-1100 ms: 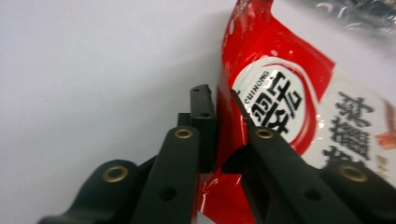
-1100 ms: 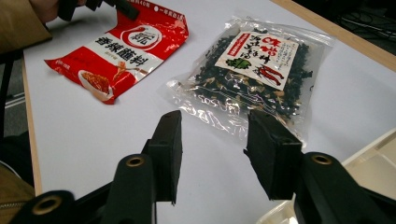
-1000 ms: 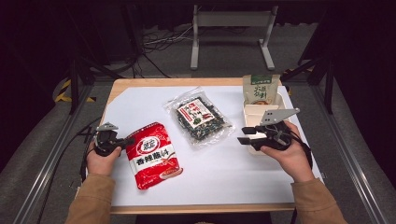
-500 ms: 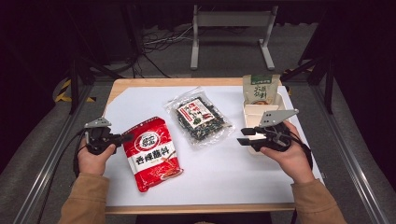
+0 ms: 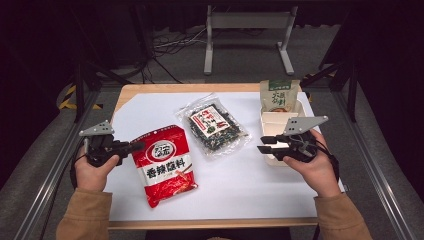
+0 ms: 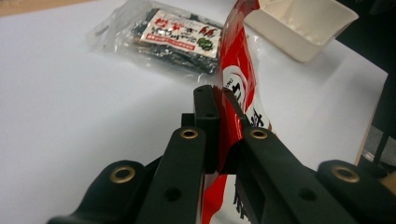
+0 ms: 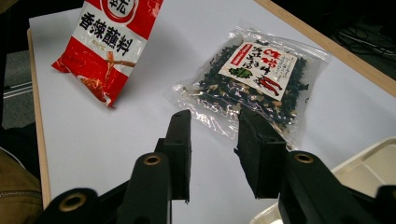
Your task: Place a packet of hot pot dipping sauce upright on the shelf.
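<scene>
The left hand-held gripper (image 6: pixel 218 100) pinches the red sachet (image 5: pixel 165 162) near the tabletop's (image 5: pixel 250 190) left edge; nothing is packed in the white tray (image 5: pixel 272 122) yet. The right hand-held gripper (image 7: pixel 212 140) hovers, jaws apart.

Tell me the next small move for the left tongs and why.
Probably lift: the left tongs are shut on the edge of the red printed plastic sauce packet, already tilted off the white table, while the right tongs hang open above the table.

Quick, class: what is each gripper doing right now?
Left gripper: closed on the red sauce packet.
Right gripper: open, holding nothing.
</scene>
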Motion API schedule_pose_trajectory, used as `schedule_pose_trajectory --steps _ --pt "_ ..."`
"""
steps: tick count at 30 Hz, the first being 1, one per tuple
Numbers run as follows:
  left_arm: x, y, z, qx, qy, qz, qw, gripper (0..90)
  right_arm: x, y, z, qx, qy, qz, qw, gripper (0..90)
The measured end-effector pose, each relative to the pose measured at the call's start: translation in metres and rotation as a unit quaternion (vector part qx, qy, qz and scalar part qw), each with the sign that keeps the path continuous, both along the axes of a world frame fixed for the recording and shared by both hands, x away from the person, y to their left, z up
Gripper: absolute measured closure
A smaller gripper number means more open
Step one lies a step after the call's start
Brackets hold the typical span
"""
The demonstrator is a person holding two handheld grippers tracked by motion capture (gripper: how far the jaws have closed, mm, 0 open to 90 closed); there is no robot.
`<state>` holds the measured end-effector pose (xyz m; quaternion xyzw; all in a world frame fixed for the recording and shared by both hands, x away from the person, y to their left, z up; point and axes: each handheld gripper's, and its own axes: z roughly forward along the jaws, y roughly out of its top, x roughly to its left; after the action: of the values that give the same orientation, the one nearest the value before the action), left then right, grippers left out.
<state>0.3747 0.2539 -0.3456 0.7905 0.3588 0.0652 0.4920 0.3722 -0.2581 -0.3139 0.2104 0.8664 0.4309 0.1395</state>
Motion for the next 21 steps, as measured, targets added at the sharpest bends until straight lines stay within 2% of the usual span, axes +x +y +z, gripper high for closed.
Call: schedule_pose_trajectory --steps 2,5,7,9,10,14,15,17,21 --pt "-0.003 -0.004 0.004 0.0 -0.007 -0.004 1.0 89.8 -0.001 -0.001 0.001 -0.002 0.0 0.001 1.0 67.0" --pt "-0.009 -0.011 0.012 0.007 -0.026 -0.03 0.9992 89.8 -0.002 -0.005 0.003 0.003 -0.003 0.005 1.0 69.8" --pt "-0.014 -0.014 0.016 -0.006 -0.031 -0.048 0.9983 89.8 -0.002 -0.007 0.005 0.003 -0.005 0.006 1.0 70.2" --pt "-0.019 -0.016 0.023 -0.01 -0.046 -0.07 0.9965 89.8 -0.003 -0.008 0.006 0.003 -0.006 0.005 1.0 70.2" --pt "-0.023 -0.019 0.025 -0.016 -0.047 -0.078 0.9958 89.8 -0.004 -0.008 0.006 0.005 -0.006 0.006 1.0 70.2" --pt "-0.033 -0.029 0.031 0.001 -0.067 -0.111 0.9916 89.8 -0.005 -0.007 0.008 0.002 -0.009 0.009 0.9999 70.2" --pt "-0.033 -0.029 0.031 0.001 -0.067 -0.111 0.9916 89.8 -0.005 -0.007 0.008 0.002 -0.009 0.009 0.9999 70.2" --pt "-0.039 -0.037 0.036 0.013 -0.077 -0.133 0.988 89.8 -0.006 -0.008 0.01 0.004 -0.015 0.01 0.9998 70.3" --pt "-0.046 -0.045 0.043 0.018 -0.092 -0.146 0.9848 89.8 -0.008 -0.008 0.012 0.007 -0.017 0.013 0.9997 70.8"
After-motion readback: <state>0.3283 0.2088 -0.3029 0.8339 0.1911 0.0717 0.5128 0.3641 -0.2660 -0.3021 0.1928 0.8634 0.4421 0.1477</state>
